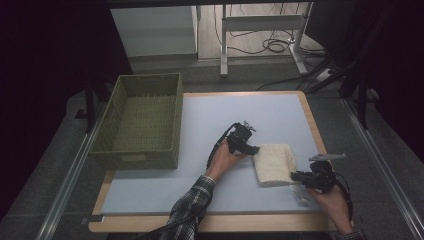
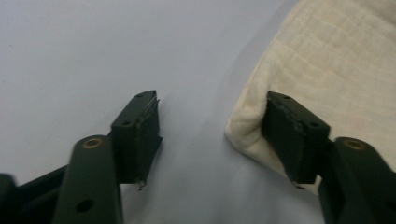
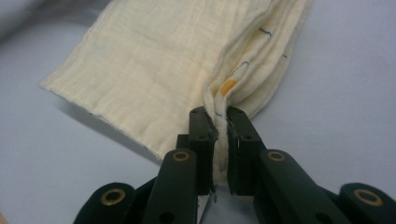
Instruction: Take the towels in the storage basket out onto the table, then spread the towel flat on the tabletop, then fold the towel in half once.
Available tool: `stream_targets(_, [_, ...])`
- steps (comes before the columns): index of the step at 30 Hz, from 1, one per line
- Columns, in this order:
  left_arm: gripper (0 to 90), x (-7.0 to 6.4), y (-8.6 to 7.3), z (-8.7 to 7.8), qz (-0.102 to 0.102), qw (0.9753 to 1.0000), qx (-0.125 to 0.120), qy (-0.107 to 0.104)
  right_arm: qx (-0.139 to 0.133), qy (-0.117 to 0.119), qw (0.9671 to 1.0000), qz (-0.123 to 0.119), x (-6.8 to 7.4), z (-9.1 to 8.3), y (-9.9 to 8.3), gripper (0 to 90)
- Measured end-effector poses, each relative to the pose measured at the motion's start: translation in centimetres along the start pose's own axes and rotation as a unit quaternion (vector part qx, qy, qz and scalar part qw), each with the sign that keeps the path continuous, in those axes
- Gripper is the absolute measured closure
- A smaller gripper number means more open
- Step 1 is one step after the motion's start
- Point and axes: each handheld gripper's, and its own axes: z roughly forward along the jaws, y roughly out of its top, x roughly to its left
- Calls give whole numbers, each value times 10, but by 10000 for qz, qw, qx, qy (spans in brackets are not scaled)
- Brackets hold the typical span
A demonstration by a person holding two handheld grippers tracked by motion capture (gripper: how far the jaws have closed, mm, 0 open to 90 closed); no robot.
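Observation:
A folded cream cloth (image 1: 274, 164) lies on the pale blue mat, right of centre. My left gripper (image 1: 255, 149) is at the cloth's left edge and stands open. One of its jaws rests on the cloth's corner (image 2: 252, 126), the other over bare mat. My right gripper (image 1: 296, 176) is at the cloth's near right corner and is shut on the stacked cloth edges (image 3: 223, 100). A small orange mark shows between the layers there.
A green woven basket (image 1: 116, 102) stands on the table's left side, with nothing in it. The blue mat (image 1: 210, 120) covers a wooden table. Cables and a desk frame (image 1: 260, 45) lie on the floor beyond the far edge.

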Motion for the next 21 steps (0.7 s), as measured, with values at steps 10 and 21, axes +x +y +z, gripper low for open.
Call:
stream_targets(10, [844,-11,7,-4,96,9989,329,-308,72,31,9999,-63,2,0,3,822])
stream_targets(21, [853,-5,9,-23,302,9981,503,-188,-44,444,9990,-24,8,-4,5,823])
